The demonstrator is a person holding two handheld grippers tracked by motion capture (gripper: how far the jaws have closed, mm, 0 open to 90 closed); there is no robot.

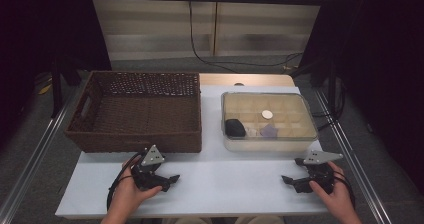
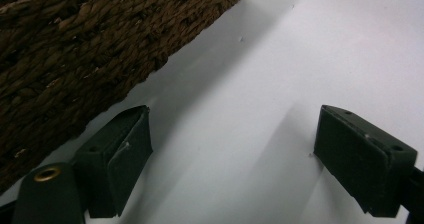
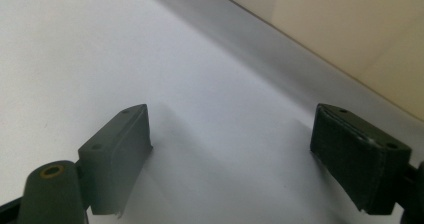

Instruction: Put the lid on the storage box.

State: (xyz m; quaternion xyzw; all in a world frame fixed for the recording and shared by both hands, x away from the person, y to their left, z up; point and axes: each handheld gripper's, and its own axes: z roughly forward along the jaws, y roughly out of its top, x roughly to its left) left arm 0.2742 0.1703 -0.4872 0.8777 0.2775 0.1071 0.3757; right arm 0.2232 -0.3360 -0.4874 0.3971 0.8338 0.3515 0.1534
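resting left gripper beside basket, jaws apart

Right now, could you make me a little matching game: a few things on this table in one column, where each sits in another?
Things:
1. wicker basket
2. clear plastic box
3. left tongs
4. right tongs

Places:
A. near right of the table, open
B. far left of the table
C. near left, just before the basket, open
D. far right, holding small pieces

Pairs: 1-B, 2-D, 3-C, 4-A
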